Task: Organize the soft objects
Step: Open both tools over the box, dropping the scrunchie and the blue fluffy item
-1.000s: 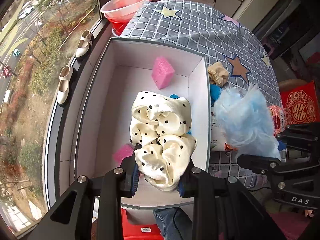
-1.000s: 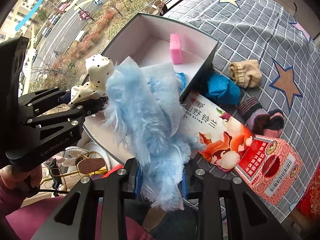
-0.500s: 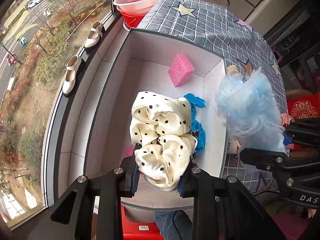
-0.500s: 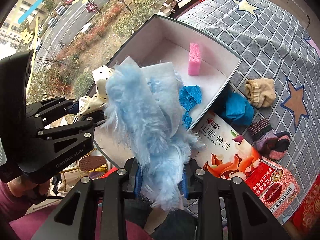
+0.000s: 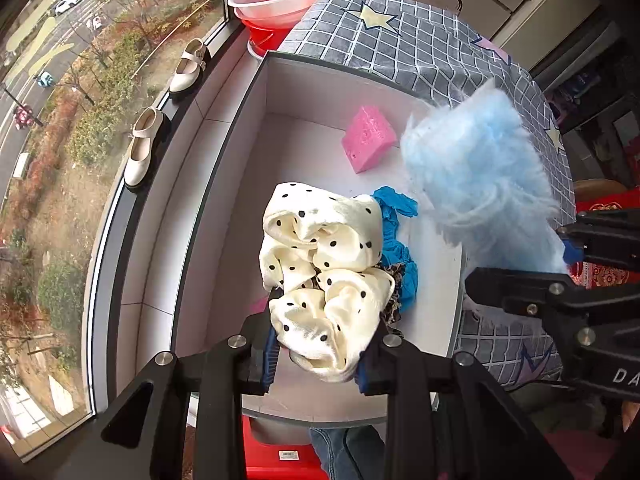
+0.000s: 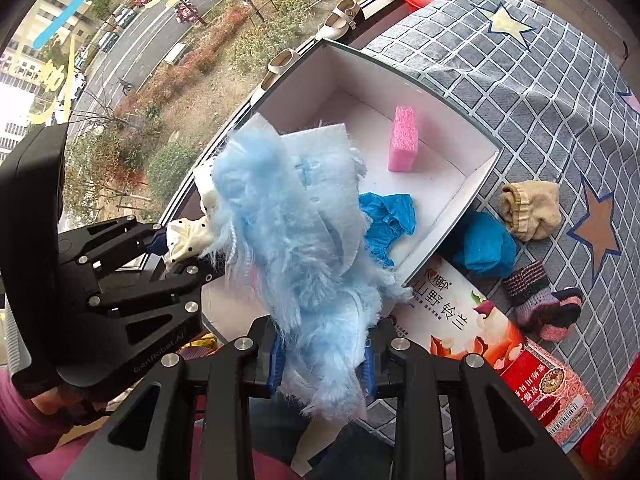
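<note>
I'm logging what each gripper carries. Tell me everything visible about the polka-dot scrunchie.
The polka-dot scrunchie is cream, satin-looking fabric with black dots, gathered into puffy folds. The left gripper is shut on its lower edge, holding it above the white box, over the blue cloth. The right wrist view shows only a small part.
</note>
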Available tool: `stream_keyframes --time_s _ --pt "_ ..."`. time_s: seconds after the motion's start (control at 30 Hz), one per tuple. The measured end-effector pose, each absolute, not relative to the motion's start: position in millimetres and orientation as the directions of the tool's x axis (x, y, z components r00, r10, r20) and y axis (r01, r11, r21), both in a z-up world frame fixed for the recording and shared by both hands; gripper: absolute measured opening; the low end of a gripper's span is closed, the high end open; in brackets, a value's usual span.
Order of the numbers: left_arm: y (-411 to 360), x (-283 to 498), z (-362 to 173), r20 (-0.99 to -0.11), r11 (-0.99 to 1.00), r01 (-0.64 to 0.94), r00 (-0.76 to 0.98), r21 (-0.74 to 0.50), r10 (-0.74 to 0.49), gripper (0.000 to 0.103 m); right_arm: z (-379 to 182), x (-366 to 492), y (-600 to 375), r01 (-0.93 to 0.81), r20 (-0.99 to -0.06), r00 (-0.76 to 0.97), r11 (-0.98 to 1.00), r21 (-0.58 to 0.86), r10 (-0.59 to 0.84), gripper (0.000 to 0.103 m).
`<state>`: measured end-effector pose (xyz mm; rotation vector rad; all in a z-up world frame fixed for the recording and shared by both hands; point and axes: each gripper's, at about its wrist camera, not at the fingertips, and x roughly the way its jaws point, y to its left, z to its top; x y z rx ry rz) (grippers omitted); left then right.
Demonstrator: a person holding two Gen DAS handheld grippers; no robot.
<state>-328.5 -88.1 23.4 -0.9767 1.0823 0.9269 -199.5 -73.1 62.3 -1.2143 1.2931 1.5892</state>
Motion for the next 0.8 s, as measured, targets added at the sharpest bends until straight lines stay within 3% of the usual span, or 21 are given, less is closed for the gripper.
stream_keyframes --time_s 0.8 --pt "-70.1 -320.9 5.1 -0.979 0.295 -0.945 0.177 -0.142 0.098 0.031 45.1 -214.6 -40.1 -0.937 -0.961 -0.273 -0.215 0.276 -0.042 0.031"
